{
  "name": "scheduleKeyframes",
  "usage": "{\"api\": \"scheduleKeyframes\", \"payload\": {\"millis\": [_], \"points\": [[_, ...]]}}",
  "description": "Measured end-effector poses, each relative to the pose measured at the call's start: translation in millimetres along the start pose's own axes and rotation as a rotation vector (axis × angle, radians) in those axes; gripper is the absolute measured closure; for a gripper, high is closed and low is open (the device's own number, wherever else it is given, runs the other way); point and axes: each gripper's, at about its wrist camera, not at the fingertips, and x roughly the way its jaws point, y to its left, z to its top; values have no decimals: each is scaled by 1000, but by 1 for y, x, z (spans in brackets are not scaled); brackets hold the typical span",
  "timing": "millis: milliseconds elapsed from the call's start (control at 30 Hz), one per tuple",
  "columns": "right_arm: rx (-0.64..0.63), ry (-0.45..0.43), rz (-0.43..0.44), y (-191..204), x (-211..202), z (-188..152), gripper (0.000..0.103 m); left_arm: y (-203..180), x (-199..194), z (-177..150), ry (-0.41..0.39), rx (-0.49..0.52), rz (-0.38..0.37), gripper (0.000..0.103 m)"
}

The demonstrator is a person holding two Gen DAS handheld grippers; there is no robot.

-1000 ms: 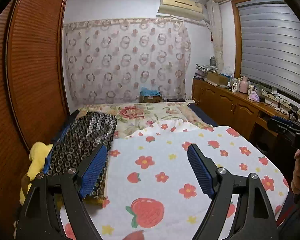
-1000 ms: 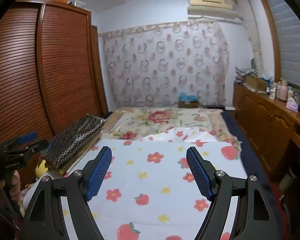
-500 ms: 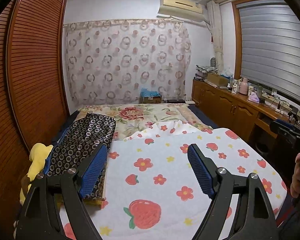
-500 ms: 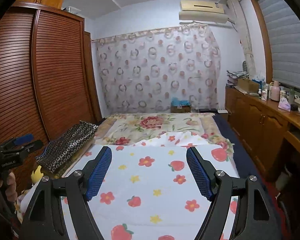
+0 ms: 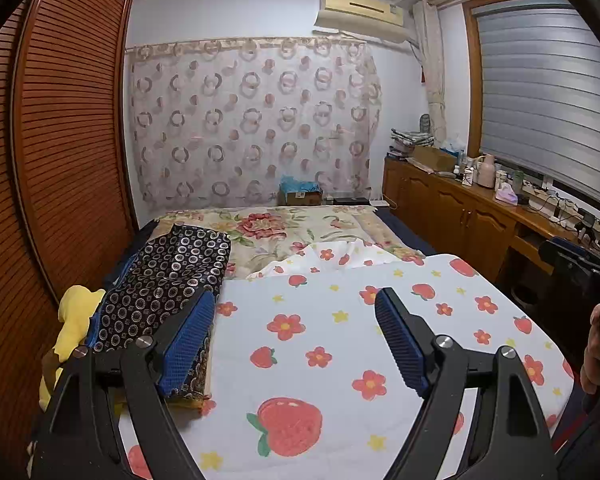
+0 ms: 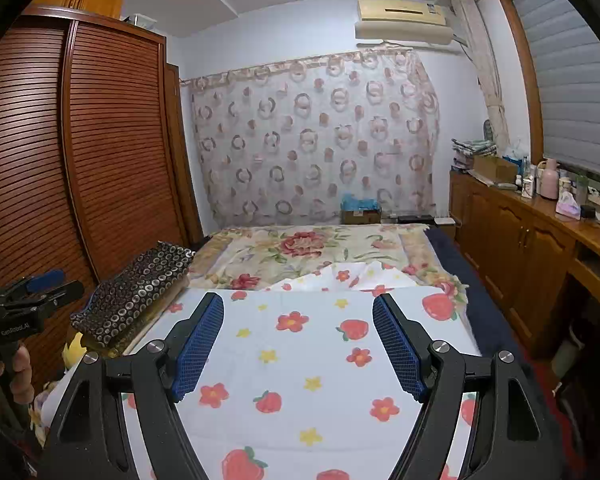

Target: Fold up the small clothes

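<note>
Poised wide open and empty above the strawberry-print sheet [image 5: 320,320], left claw [image 5: 296,340] with dark patterned garment [image 5: 168,280] at ten o'clock; likewise spread and empty, right claw [image 6: 298,344], seemingly readying a pickup.

One strawberry sheet [image 5: 340,340] — one dark folded cloth [image 5: 168,276] — two grippers: left gripper [image 5: 296,312], right gripper [image 6: 298,316].

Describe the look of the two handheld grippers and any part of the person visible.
Both the left gripper and right gripper have matte black angular linkage frames with silver pivot bolts and two fingers faced in blue textured pads. The left gripper's black handle carries white lettering, too small to read surely. Bare-skinned fingers of the left hand wrap that handle; no sleeve shows.
</note>
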Motion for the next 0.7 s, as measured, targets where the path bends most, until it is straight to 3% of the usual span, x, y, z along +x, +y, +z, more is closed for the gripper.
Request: {"api": "scheduleKeyframes", "payload": {"millis": [700], "points": [[-3,10,5,-13,2,5,24,0,0,0,0,0,0,20]]}}
